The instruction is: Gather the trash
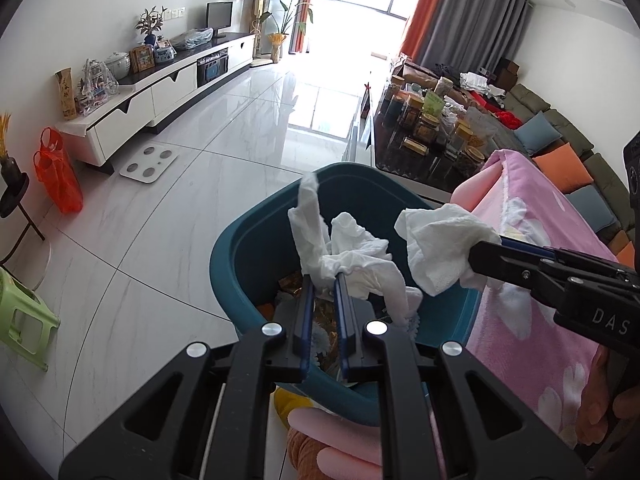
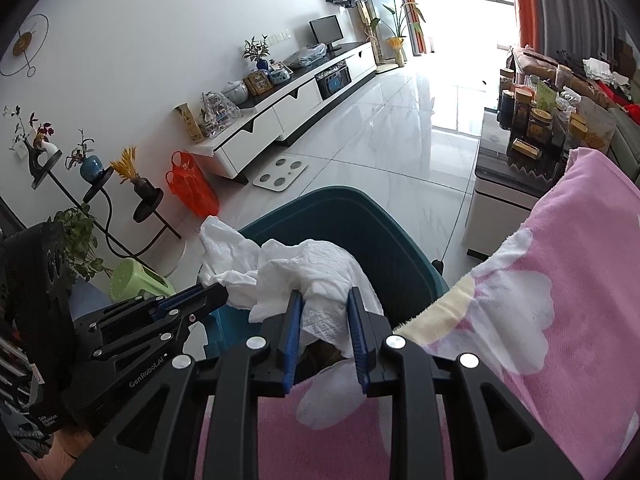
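Observation:
A teal trash bin (image 1: pixel 240 248) stands on the floor below both grippers; it also shows in the right wrist view (image 2: pixel 384 236). My left gripper (image 1: pixel 325 280) is shut on a crumpled white tissue (image 1: pixel 352 260) and holds it over the bin's opening. My right gripper (image 2: pixel 326 298) is shut on a second white tissue (image 2: pixel 316 276), also over the bin. In the left wrist view the right gripper (image 1: pixel 476 258) comes in from the right with its tissue (image 1: pixel 440 240). In the right wrist view the left gripper (image 2: pixel 222 292) comes in from the left with its tissue (image 2: pixel 224 248). Some trash lies inside the bin.
A pink flowered blanket (image 1: pixel 532 264) hangs right beside the bin. A cluttered glass coffee table (image 1: pixel 432 128) and a sofa (image 1: pixel 576 148) are behind it. A white TV cabinet (image 1: pixel 168 92), a red bag (image 1: pixel 56 172), a scale (image 1: pixel 150 164) and a green stool (image 1: pixel 20 320) stand at the left.

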`<state>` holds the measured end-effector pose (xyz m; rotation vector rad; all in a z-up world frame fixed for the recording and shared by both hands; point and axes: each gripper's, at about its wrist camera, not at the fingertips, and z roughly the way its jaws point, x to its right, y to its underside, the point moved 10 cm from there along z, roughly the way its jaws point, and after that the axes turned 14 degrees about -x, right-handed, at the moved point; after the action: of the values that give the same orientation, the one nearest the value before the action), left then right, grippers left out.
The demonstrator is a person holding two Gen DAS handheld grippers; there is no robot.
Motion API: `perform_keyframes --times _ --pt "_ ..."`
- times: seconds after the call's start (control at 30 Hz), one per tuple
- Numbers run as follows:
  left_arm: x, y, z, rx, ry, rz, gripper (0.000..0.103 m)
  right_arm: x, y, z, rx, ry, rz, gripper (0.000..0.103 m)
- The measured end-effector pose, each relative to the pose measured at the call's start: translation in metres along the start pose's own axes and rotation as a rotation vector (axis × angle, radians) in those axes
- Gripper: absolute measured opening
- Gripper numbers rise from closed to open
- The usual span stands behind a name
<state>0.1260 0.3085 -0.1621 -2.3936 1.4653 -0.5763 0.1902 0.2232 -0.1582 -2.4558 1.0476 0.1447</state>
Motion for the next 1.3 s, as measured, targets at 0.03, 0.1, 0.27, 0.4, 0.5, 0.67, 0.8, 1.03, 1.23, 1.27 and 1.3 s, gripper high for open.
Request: perform_keyframes --times 0.03,0.1,0.27,0.4,0.5,0.67,0.8,1.03,1.23,1.27,1.3 --pt "0.0 0.0 0.002 -0.004 -0.002 0.0 0.011 0.0 -0.001 0.002 -0.002 0.002 0.002 0.024" --pt "0.0 0.0 0.007 -0.012 -0.007 -0.001 0.011 0.001 -0.003 0.005 -0.006 0.007 0.009 0.026" --pt "0.0 0.0 0.018 -0.035 -0.005 -0.005 0.011 0.003 -0.006 0.01 -0.009 0.015 0.022 0.029" --pt "-0.002 -0.002 0.019 -0.032 0.001 -0.024 0.036 0.011 -0.006 0.004 0.012 0.004 0.044 0.041" --pt "-0.006 -0.001 0.011 -0.008 0.005 -0.037 0.044 0.017 -0.003 -0.008 0.042 -0.02 0.058 0.05" --pt "-0.005 0.0 -0.021 0.08 -0.013 -0.027 0.072 0.022 0.011 -0.045 0.129 -0.036 0.051 0.063" --pt "0.017 0.009 -0.056 0.178 -0.001 0.031 0.095 0.024 0.035 -0.086 0.232 -0.001 0.035 0.081" --pt "0.093 0.035 -0.107 0.327 0.055 0.169 0.098 0.057 0.099 -0.158 0.431 0.178 0.118 0.096" --pt "0.166 0.057 -0.126 0.406 0.128 0.274 0.098 0.098 0.165 -0.19 0.489 0.328 0.223 0.096" --pt "0.176 0.06 -0.128 0.415 0.146 0.287 0.098 0.104 0.175 -0.196 0.503 0.359 0.238 0.096" --pt "0.185 0.063 -0.128 0.422 0.157 0.297 0.098 0.11 0.187 -0.204 0.516 0.391 0.257 0.096"
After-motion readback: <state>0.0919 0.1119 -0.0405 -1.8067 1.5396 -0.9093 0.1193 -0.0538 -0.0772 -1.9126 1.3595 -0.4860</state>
